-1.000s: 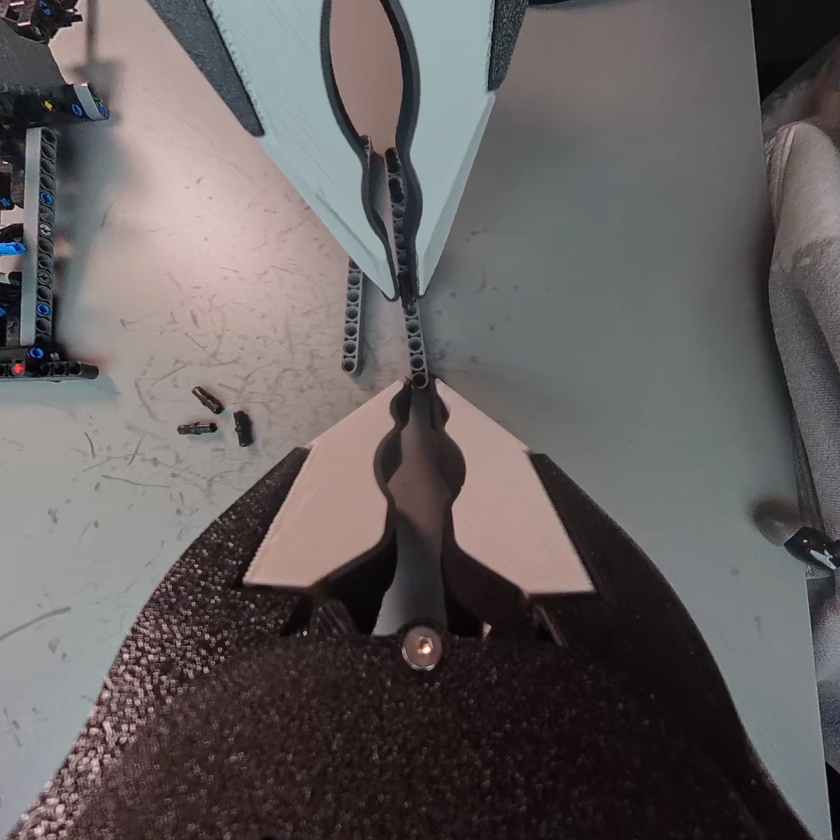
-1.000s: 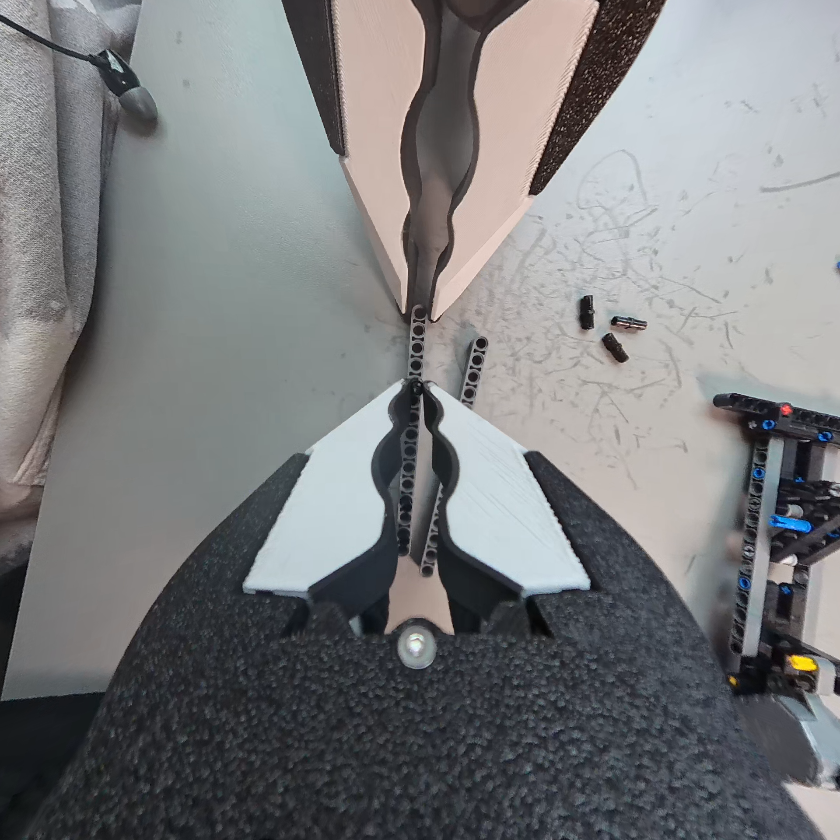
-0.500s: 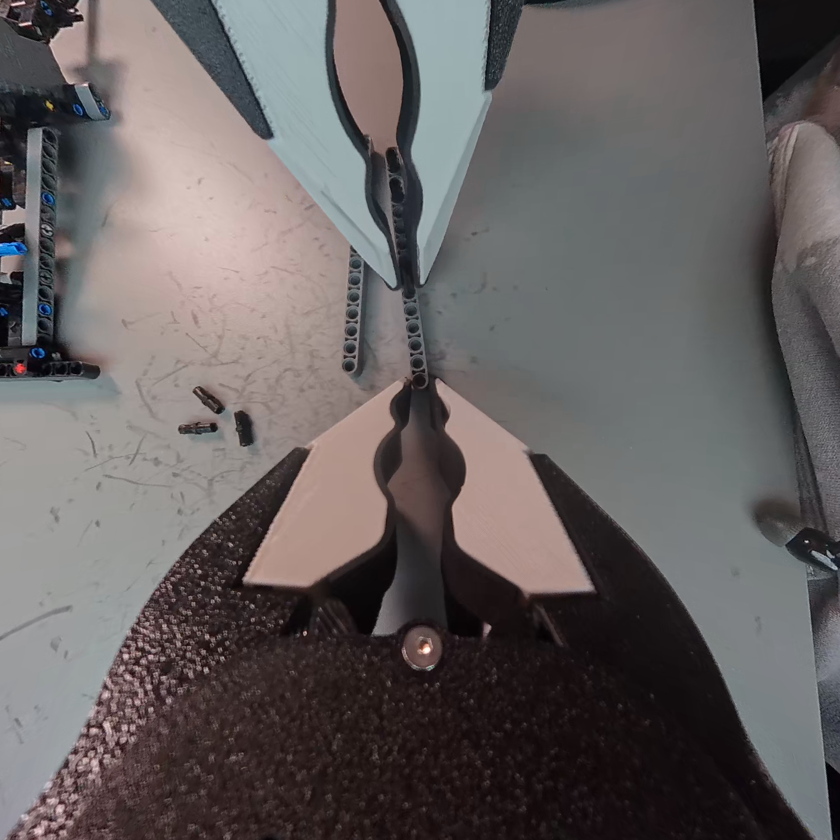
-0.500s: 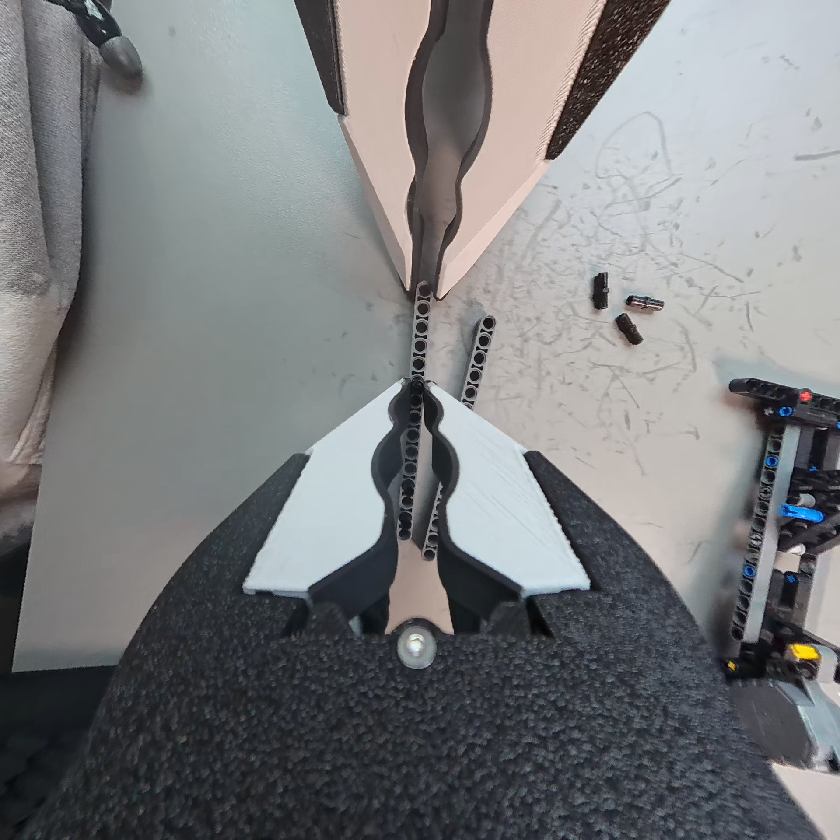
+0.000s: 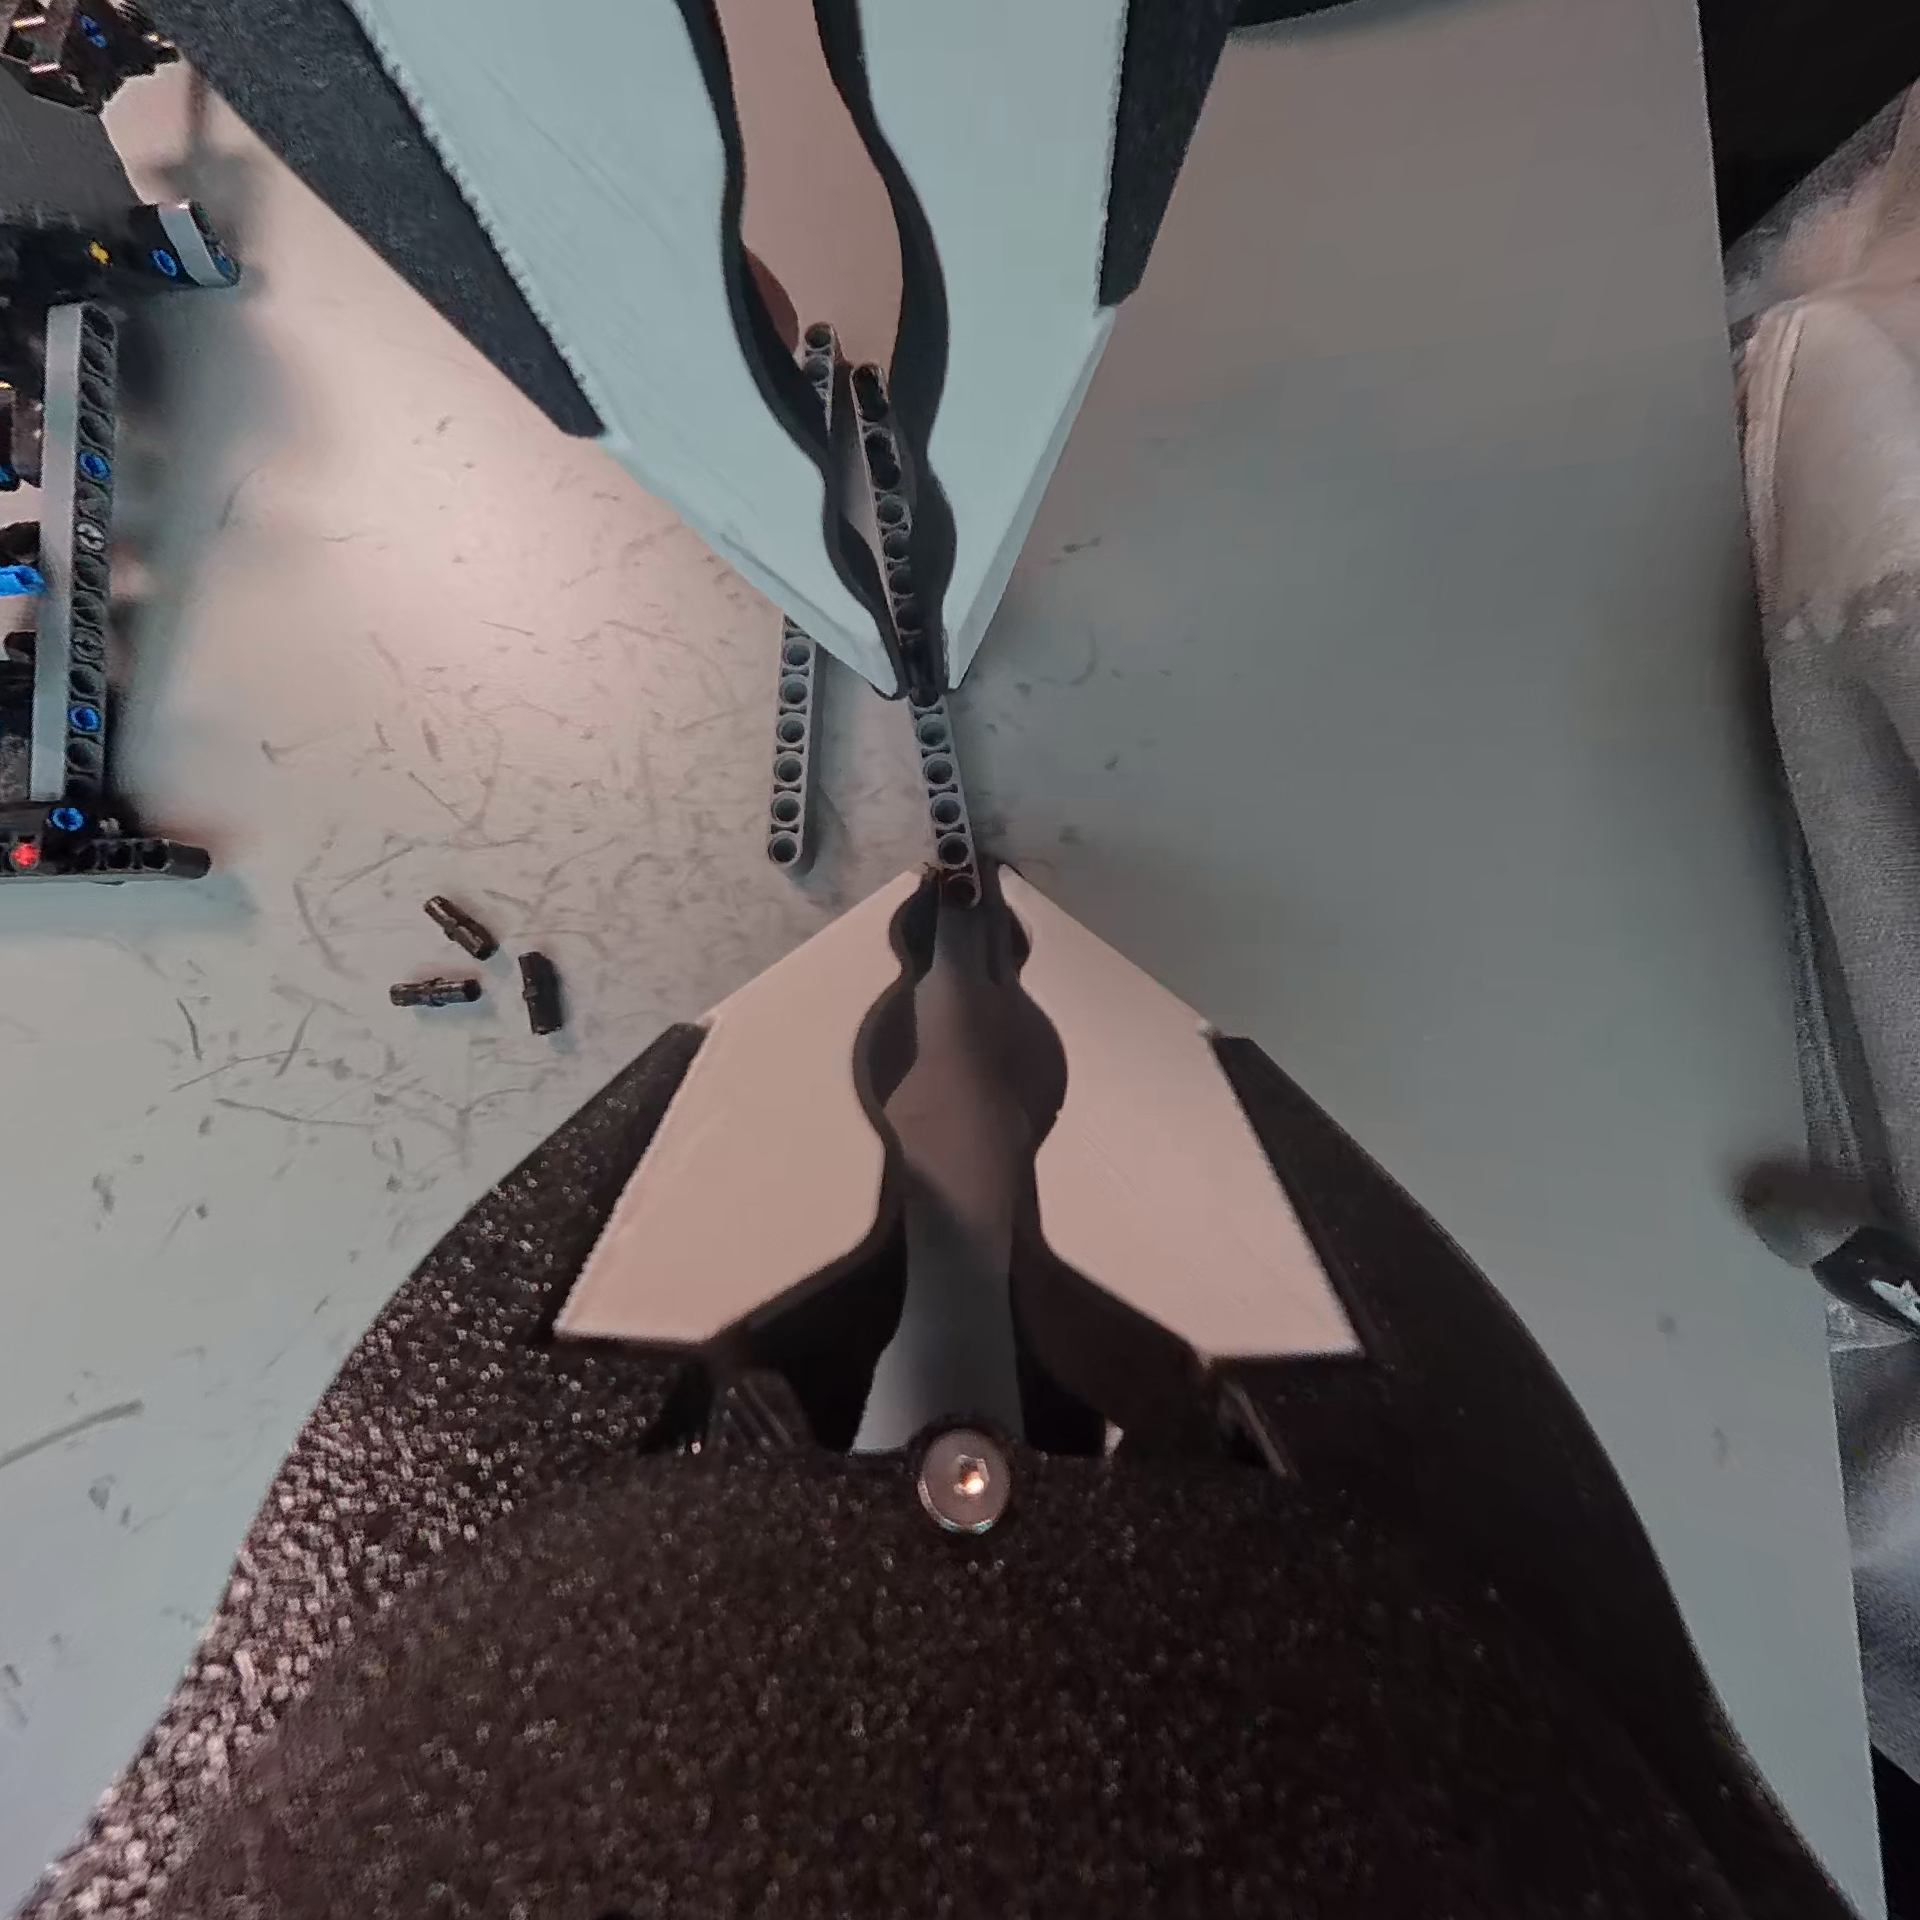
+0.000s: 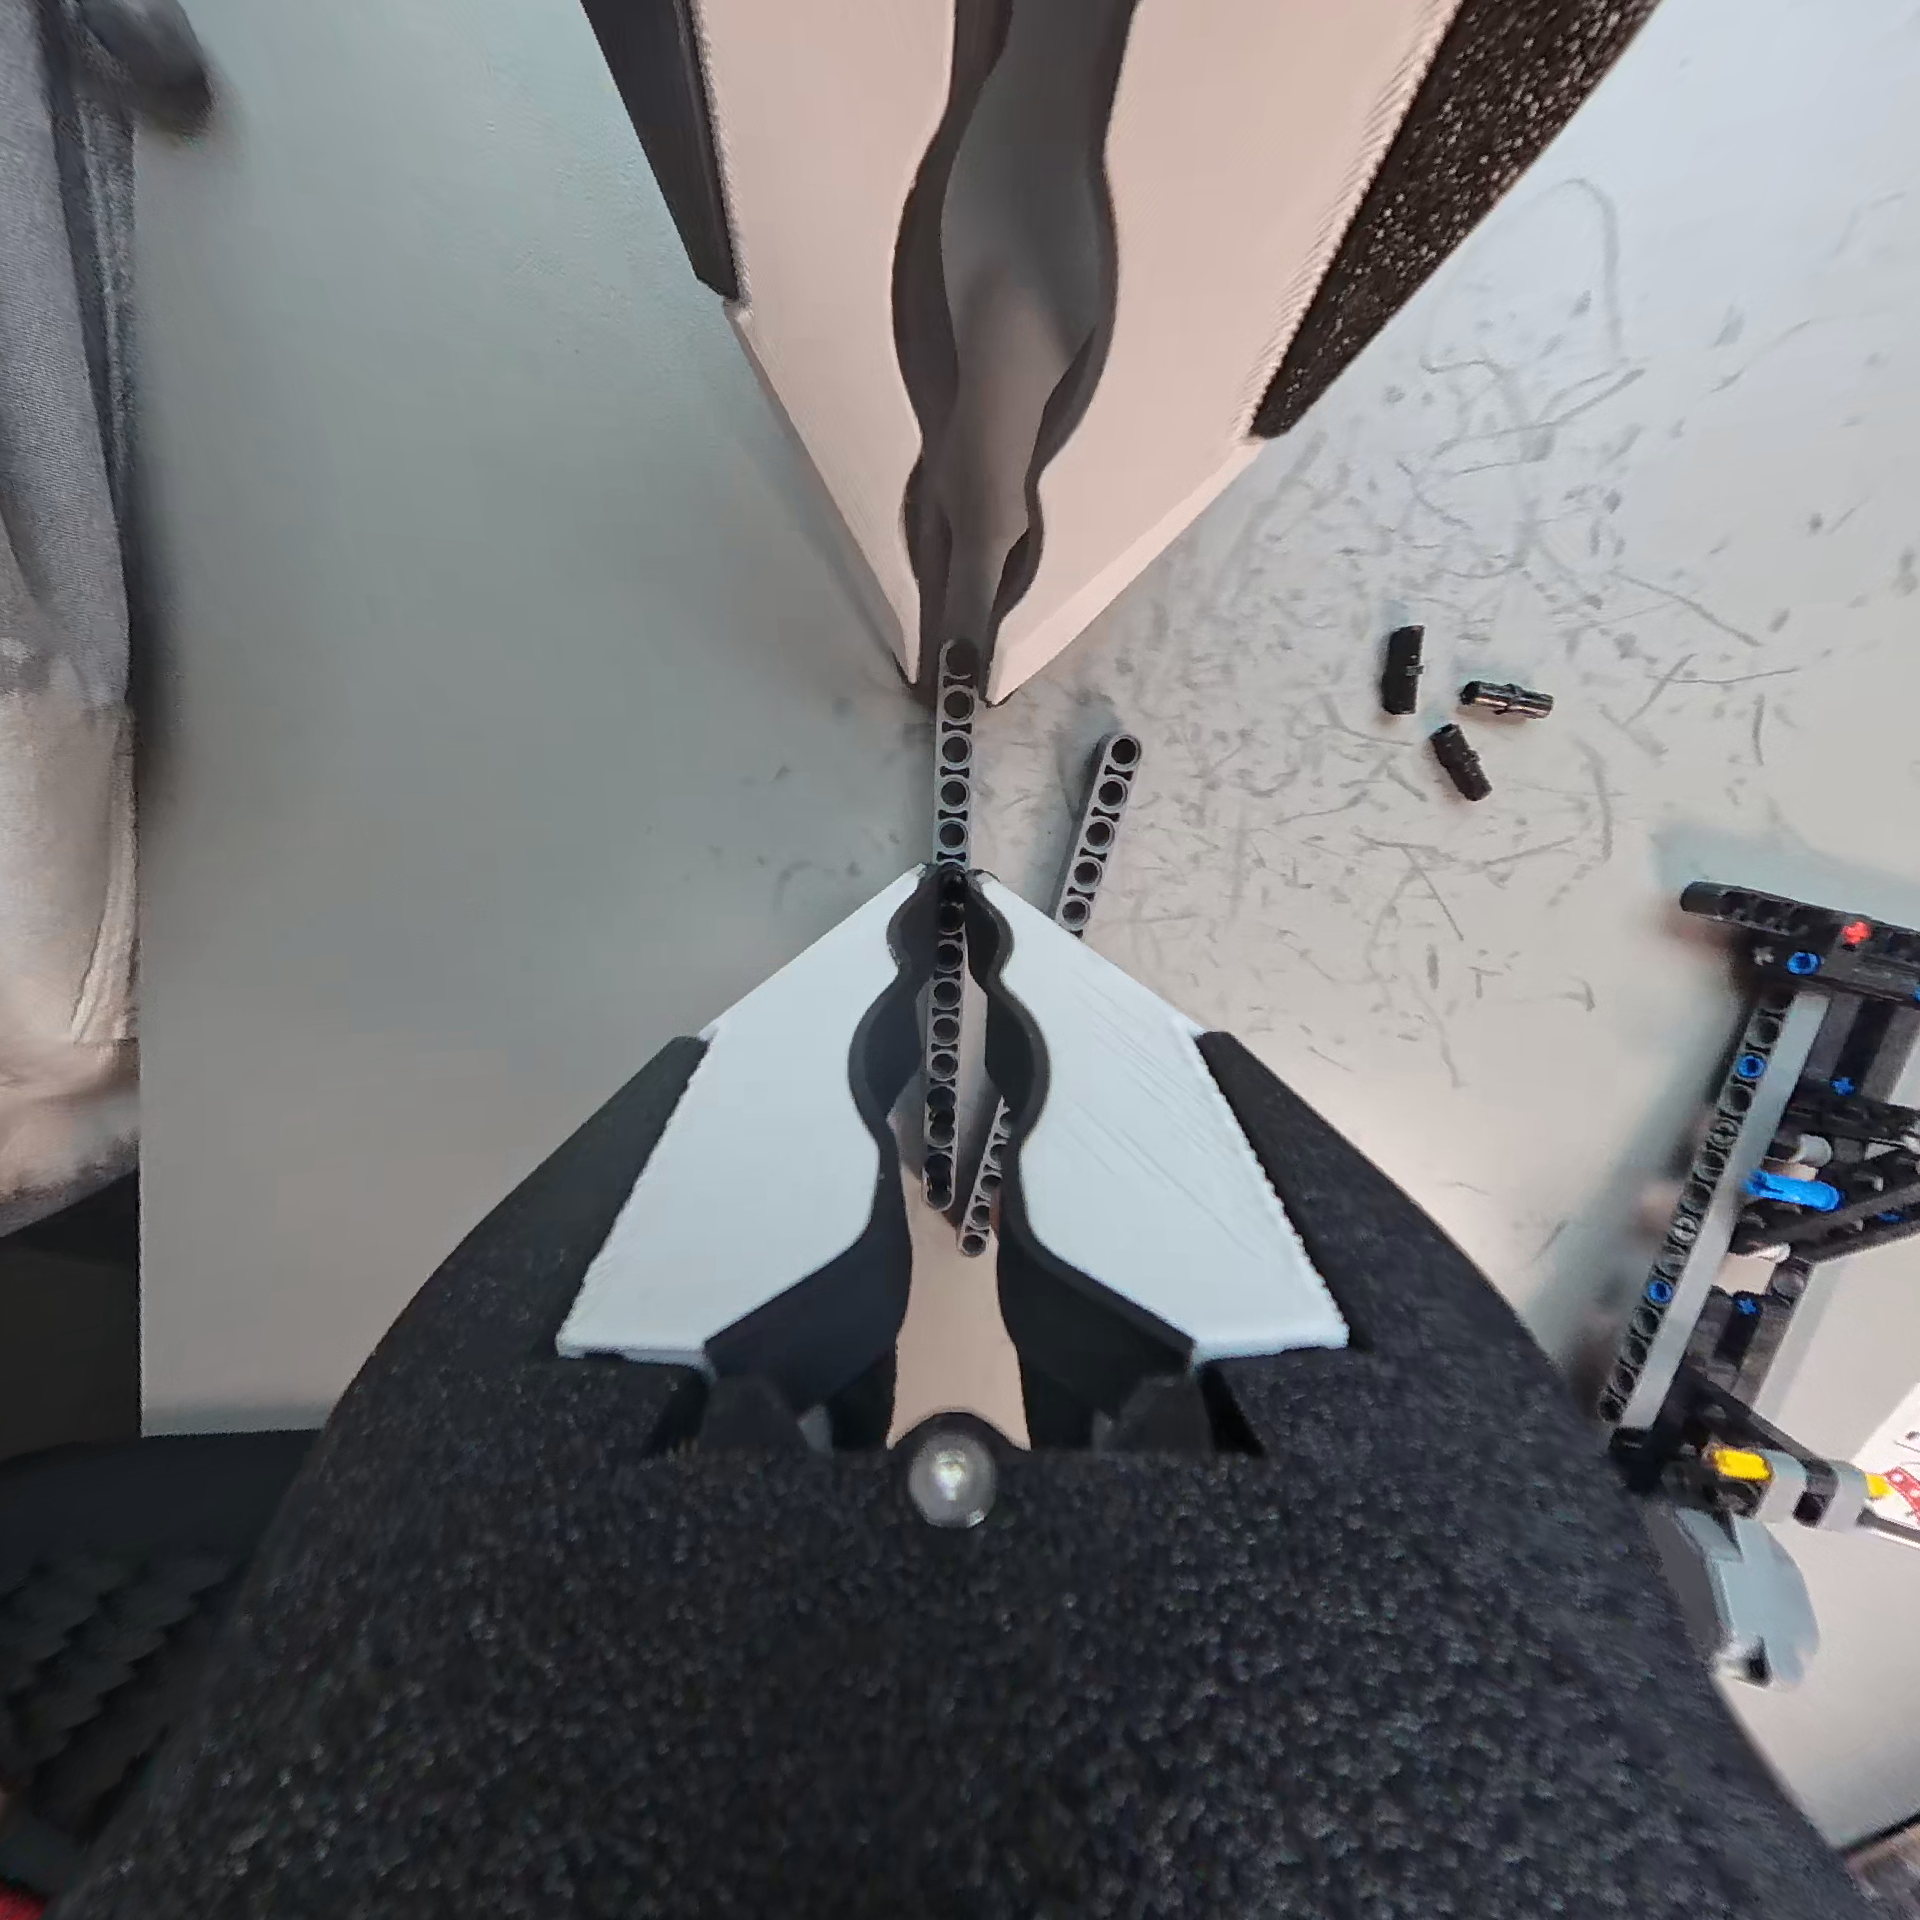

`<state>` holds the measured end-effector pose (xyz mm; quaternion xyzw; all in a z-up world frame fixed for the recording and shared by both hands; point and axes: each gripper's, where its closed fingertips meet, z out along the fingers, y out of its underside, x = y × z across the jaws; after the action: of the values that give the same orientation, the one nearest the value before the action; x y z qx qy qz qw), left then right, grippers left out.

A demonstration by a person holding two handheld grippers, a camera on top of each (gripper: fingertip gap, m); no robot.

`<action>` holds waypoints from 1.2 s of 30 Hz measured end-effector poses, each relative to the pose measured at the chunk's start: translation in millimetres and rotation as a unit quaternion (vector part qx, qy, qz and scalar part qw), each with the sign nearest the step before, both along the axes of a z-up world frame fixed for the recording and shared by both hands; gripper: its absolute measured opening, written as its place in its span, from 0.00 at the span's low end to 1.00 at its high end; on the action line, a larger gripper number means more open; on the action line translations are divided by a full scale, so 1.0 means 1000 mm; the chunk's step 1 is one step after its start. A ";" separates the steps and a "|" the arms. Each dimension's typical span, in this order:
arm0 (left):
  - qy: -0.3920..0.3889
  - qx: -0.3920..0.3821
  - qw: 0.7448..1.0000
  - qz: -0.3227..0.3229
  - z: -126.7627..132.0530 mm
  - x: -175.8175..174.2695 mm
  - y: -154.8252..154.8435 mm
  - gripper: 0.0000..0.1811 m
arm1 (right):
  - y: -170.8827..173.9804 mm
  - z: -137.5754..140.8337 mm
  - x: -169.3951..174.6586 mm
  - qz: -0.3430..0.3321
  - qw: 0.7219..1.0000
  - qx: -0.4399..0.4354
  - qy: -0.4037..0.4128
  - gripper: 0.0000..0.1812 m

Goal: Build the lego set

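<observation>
Scratched grey table (image 5: 1351,623): both tongs, left gripper (image 5: 961,881) and right gripper (image 6: 951,878), pinch 1 grey beam (image 6: 951,769); second beam (image 6: 1096,821), 3 black pins (image 6: 1460,707) lie alongside.

Pale wedge-fingered tongs (image 5: 958,883), black textured bodies

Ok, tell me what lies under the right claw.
Under the right claw lies a second grey beam on the table. Its middle is covered by the claw's fingers; both ends show.
</observation>
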<state>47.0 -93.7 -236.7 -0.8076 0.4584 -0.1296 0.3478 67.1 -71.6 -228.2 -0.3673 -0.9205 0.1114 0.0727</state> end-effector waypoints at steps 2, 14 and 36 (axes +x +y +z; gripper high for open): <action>-0.002 -0.003 1.000 0.002 0.000 0.000 0.000 0.05 | 0.000 0.000 0.000 -0.003 1.000 0.003 -0.005 0.02; -0.001 -0.001 1.000 0.002 0.000 -0.001 0.000 0.05 | -0.003 -0.002 0.001 -0.055 0.998 -0.016 -0.012 0.02; 0.001 0.001 1.000 0.003 0.000 -0.001 0.001 0.05 | -0.003 -0.001 0.000 -0.136 0.980 -0.106 0.095 0.03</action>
<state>45.9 -93.0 -236.9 -0.8087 0.4567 -0.1273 0.3481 66.9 -74.8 -229.1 -0.4828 -0.8338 0.2315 0.1346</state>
